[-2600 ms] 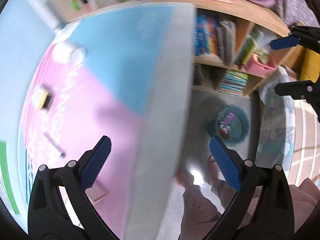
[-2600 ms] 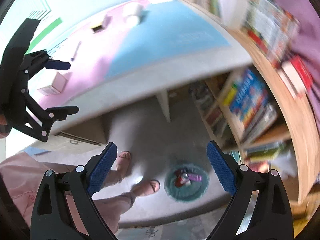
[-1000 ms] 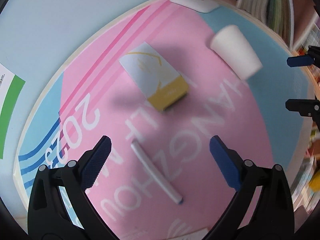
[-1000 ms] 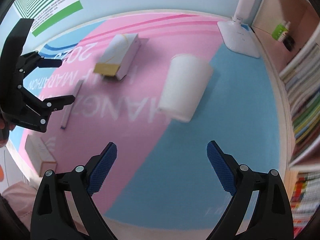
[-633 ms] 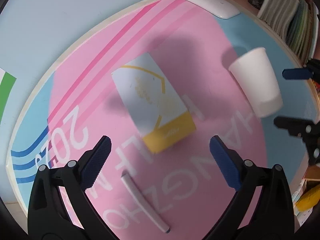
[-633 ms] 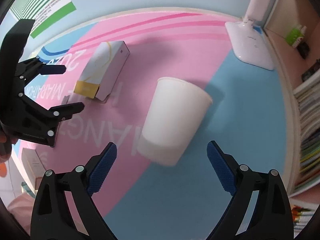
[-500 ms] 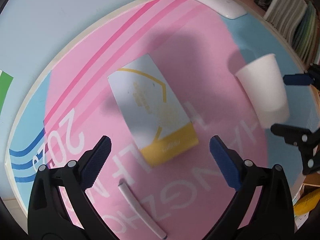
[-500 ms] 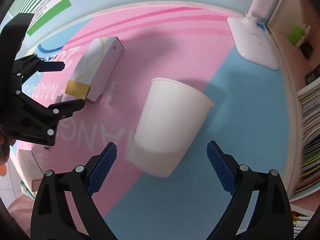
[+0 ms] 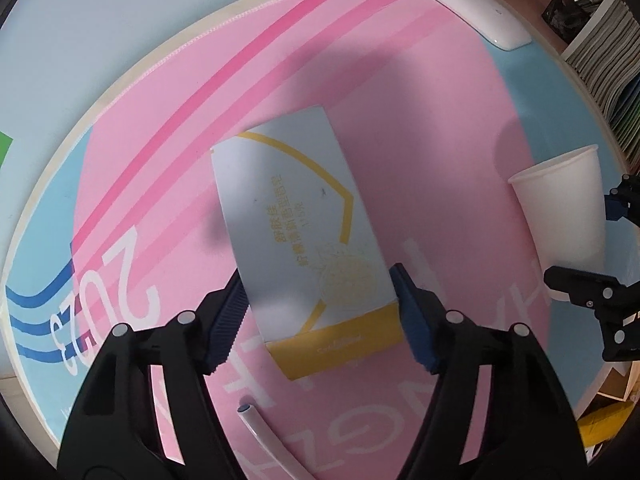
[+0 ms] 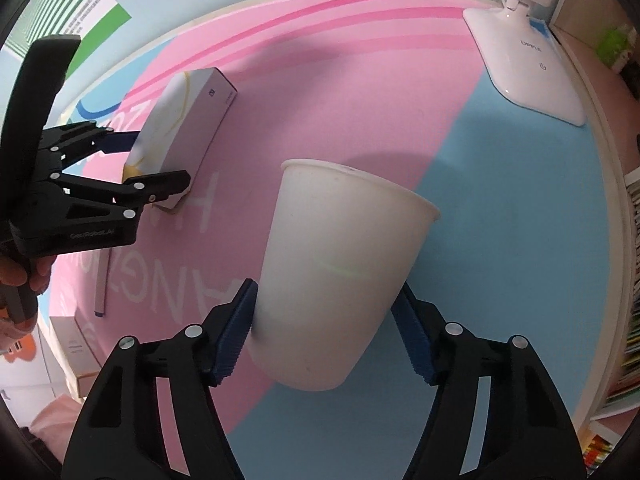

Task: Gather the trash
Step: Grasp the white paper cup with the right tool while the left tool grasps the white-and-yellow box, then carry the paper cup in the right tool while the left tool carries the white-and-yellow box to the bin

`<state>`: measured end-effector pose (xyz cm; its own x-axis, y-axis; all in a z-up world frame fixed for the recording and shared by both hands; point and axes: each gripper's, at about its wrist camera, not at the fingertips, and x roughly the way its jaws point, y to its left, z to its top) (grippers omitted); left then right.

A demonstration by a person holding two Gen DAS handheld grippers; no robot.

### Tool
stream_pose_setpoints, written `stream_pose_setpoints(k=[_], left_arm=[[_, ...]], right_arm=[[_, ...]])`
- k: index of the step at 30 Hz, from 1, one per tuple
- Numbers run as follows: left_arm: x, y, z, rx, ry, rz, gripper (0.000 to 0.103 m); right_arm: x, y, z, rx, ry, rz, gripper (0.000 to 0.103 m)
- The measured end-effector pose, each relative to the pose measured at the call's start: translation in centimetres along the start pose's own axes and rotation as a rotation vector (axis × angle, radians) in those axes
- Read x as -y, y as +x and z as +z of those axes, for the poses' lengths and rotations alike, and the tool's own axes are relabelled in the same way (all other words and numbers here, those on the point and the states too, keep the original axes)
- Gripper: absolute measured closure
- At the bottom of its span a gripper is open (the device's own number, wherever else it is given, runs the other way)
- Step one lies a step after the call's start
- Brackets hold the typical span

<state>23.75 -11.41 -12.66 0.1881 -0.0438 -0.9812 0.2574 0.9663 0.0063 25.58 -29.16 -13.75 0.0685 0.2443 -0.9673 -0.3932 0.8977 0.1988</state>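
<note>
Both tongs point steeply down over the table (image 9: 120, 36), which is covered by a pink and pale-blue printed mat (image 10: 320, 92), and each pair is closing on a piece of rubbish. Taking that mat as the landmark: a white desk-lamp base (image 10: 524, 60) sits at its far right corner; on the seam between pink and blue lies a white paper cup (image 10: 340, 280) on its side, mouth facing away, with the right tongs (image 10: 326, 330) astride its narrow bottom end, blue pads touching or all but touching either wall. Toward the mat's left half lies a flat pale-grey carton with a yellow band and yellow line drawing (image 9: 304, 232); the left tongs (image 9: 320, 320) bracket its near, yellow end, pads right at the long edges, though whether they already press is hard to tell. Smaller still, a thin white pen-like stick (image 9: 268, 436) lies on the pink nearer the person than the carton, and another small pale box (image 10: 72, 348) rests at the mat's near left edge. My judgement is that the grasp step is in hand for both items at once. Next, each grip should firm up gently, since the cup will crush easily, before lifting clear toward a bin.
</note>
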Motion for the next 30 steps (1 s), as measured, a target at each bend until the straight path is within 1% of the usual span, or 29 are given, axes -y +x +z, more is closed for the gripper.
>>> stream_pose_setpoints(k=[5,11,16,24,27,28,30], left_arm=[[-0.2,0.1,0.2,0.004,-0.002,-0.007,0.037],[-0.8,-1.0,-0.9,0.028,0.019,-0.007,0.037],[-0.5,-2.4,-2.2,0.061,0.056,-0.005,0.037],[0.4,-4.9,-4.6,0.109,0.154,-0.013,0.036],[1.2,-5.6,-6.2,0.125,0.201,-0.016,0.036],[0.9,-6.0,-7.0,0.129,0.215,-0.022,0.036],[1.9,-7.0,-8.5,0.144,0.261,-0.023,0.036]], right_arm=[[-0.4,-0.2,-0.1,0.003,-0.015,-0.011,0.038],[-0.7,-1.5,-0.8,0.021,-0.008,-0.026,0.038],[-1.5,-2.5,-1.4,0.042,0.009,-0.049,0.038],[-3.1,-4.9,-4.8,0.083,0.067,-0.085,0.038],[-4.4,-5.5,-6.6,0.100,0.106,-0.102,0.038],[-5.0,-5.6,-7.0,0.104,0.117,-0.106,0.038],[-5.7,-6.2,-8.8,0.117,0.150,-0.117,0.038]])
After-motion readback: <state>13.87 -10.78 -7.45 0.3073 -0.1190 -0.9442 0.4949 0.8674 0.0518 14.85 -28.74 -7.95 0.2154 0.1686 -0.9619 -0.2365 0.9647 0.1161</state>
